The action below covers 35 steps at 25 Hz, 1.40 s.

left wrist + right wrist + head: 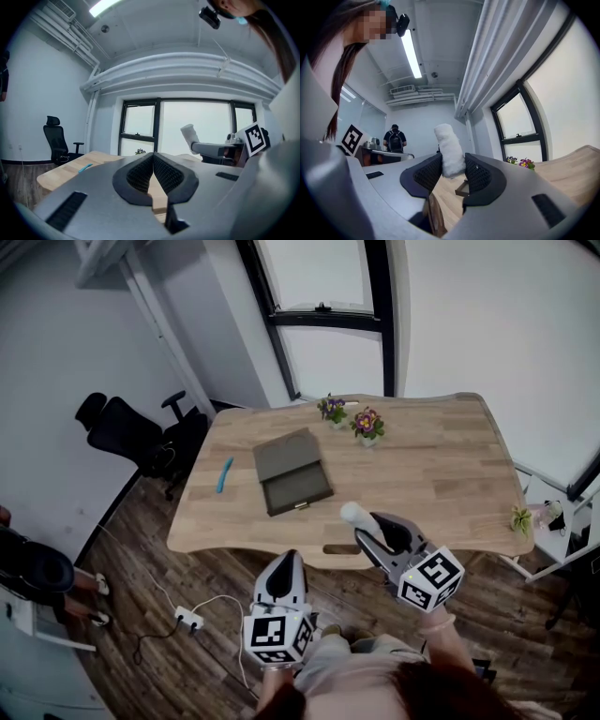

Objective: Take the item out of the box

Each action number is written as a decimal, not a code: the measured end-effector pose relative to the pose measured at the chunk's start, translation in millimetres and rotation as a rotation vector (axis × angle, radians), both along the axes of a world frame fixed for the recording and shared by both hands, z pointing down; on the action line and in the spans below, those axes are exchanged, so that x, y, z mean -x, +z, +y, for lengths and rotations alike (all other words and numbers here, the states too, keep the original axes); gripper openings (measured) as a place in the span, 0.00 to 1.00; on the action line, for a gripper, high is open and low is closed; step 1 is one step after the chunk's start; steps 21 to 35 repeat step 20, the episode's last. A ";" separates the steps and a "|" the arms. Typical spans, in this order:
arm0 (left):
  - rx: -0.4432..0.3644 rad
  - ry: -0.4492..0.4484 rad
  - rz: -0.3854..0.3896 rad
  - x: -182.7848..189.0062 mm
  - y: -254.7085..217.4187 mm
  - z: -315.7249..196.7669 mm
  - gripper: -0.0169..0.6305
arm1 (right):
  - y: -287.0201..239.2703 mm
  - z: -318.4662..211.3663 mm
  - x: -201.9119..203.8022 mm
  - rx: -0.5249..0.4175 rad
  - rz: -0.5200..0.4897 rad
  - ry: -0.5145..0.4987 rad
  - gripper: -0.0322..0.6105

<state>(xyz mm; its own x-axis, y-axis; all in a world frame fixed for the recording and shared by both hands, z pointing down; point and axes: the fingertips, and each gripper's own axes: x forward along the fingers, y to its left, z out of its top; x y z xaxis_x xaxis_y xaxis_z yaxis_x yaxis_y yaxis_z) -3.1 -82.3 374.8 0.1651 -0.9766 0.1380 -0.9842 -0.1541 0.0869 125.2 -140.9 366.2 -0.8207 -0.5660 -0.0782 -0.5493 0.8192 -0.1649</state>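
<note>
A white fuzzy roll [450, 149] stood upright, clamped in the right gripper [452, 174]; the dark olive flat box [292, 472] lay farther off, left.

White roll [449, 150] between gripper [452, 174] pads

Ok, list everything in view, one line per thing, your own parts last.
table: one, light wood, middle of the room.
box: one, olive-grey, on the table's left half, apparently lying open.
white roll: one, white, held up at the table's near side.
pen-like item: one, blue, on the table left of the box.
flower pots: two, purple and yellow blooms, near the table's far edge.
small plant: one, green, right of the table.
office chair: at least one, black, left of the table.
power strip: one, white, on the floor.
bystander: one, dark clothes and backpack, far across the room.
left gripper: one, grey, jaws together, empty.
right gripper: one, grey, shut on the white roll.
</note>
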 end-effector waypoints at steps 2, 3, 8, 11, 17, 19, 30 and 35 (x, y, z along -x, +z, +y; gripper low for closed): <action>0.007 -0.004 -0.008 -3.1 1.2 2.1 0.03 | -1.3 0.3 -4.9 -0.005 -0.001 0.003 0.27; 0.010 -0.006 -0.009 -4.3 1.8 2.6 0.03 | -1.4 0.7 -6.5 -0.005 -0.002 0.003 0.27; 0.019 -0.004 -0.019 -12.7 3.9 2.3 0.03 | 6.7 0.6 -13.8 0.013 -0.005 -0.001 0.27; 0.027 -0.003 -0.022 -11.7 5.3 2.7 0.03 | 9.1 -0.6 -12.1 0.023 -0.009 -0.002 0.27; 0.024 0.004 -0.028 2.9 3.3 -7.3 0.03 | 7.3 -12.5 4.7 0.019 -0.015 -0.001 0.27; 0.020 0.003 -0.034 11.4 4.3 -12.1 0.03 | 6.7 -18.2 13.1 0.009 -0.013 0.002 0.27; 0.018 0.002 -0.038 15.8 4.8 -14.5 0.03 | 6.5 -21.1 17.5 0.004 -0.011 0.004 0.27; 0.018 0.002 -0.038 15.8 4.8 -14.5 0.03 | 6.5 -21.1 17.5 0.004 -0.011 0.004 0.27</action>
